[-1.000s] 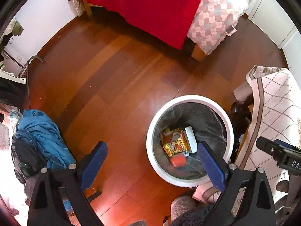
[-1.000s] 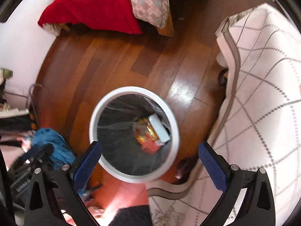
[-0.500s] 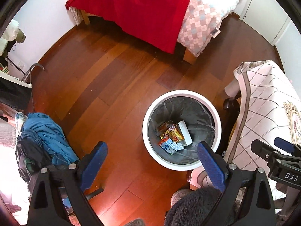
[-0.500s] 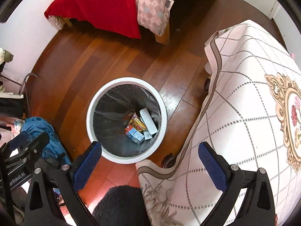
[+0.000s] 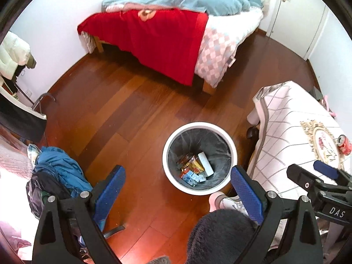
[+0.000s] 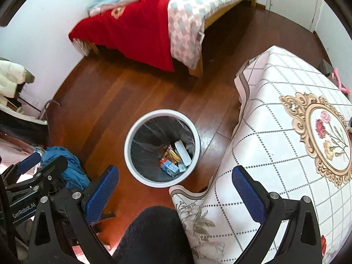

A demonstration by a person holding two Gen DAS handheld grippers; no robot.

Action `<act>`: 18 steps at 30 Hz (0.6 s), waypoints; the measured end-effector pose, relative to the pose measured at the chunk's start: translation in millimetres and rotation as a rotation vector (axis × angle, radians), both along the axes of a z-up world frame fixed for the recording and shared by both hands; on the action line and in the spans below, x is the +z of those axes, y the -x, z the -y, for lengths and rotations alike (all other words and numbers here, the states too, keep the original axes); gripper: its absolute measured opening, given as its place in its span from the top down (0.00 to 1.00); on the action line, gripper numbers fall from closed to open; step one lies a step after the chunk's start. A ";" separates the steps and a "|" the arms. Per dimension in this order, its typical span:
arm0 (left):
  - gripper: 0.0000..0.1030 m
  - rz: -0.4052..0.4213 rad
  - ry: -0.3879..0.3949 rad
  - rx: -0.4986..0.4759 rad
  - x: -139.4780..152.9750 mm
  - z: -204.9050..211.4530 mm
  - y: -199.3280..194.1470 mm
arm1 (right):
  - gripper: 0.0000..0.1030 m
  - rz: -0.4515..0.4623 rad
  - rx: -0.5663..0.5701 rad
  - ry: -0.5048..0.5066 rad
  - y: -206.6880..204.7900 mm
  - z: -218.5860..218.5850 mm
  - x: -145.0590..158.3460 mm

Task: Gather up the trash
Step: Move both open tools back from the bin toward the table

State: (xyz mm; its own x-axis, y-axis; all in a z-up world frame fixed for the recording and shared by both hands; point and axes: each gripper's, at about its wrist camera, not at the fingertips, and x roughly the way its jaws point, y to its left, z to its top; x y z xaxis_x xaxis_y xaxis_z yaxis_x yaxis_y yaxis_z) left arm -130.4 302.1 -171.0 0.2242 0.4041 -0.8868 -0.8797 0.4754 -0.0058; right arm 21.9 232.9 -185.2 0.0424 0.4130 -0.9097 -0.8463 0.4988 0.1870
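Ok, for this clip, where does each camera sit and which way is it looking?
Left wrist: on the left tongs, high up, looking down at the white trash bin on the wooden floor; own blue fingers, open, plus the right tongs at the right edge.
Right wrist: on the right tongs, looking down at the bin and tablecloth; own open fingers, the left tongs at the left edge.
Shared: bin, bed with red blanket, blue clothes.

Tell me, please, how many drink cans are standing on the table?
1: a red can stands on the tablecloth, right of its floral medallion. More could lie past the frame edge; the right wrist view shows only a sliver there.
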 end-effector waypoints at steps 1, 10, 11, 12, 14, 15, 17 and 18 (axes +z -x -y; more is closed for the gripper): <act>0.05 0.000 -0.009 -0.001 5.6 4.6 -1.5 | 0.00 -0.015 -0.010 -0.020 -0.7 7.5 5.4; 0.05 -0.009 -0.046 -0.106 18.4 63.6 -82.1 | 0.00 -0.139 -0.145 -0.106 -57.5 100.7 35.9; 0.05 -0.013 -0.034 -0.130 11.5 73.5 -104.6 | 0.00 -0.135 -0.167 -0.099 -69.1 114.1 36.9; 0.05 -0.014 -0.028 -0.144 6.8 80.4 -118.8 | 0.00 -0.130 -0.188 -0.090 -80.8 125.9 37.3; 0.05 -0.022 -0.010 -0.182 -5.7 98.7 -158.3 | 0.00 -0.111 -0.258 -0.059 -119.6 161.0 37.7; 0.05 -0.030 -0.010 -0.200 -12.4 109.2 -180.0 | 0.00 -0.102 -0.282 -0.045 -132.9 172.0 37.9; 0.05 -0.054 -0.012 -0.243 -29.9 131.8 -229.2 | 0.00 -0.064 -0.365 -0.008 -178.4 205.8 37.1; 0.05 -0.061 -0.007 -0.262 -36.3 140.1 -247.6 | 0.00 -0.046 -0.399 0.017 -202.3 220.7 35.5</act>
State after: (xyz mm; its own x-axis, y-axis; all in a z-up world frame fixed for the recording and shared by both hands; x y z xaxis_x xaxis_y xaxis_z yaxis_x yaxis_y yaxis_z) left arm 117.2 162.1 -207.2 0.2682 0.3459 -0.8991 -0.7254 0.6867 0.0478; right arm 224.2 12.3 -149.8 0.1557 0.3576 -0.9208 -0.5768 0.7896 0.2091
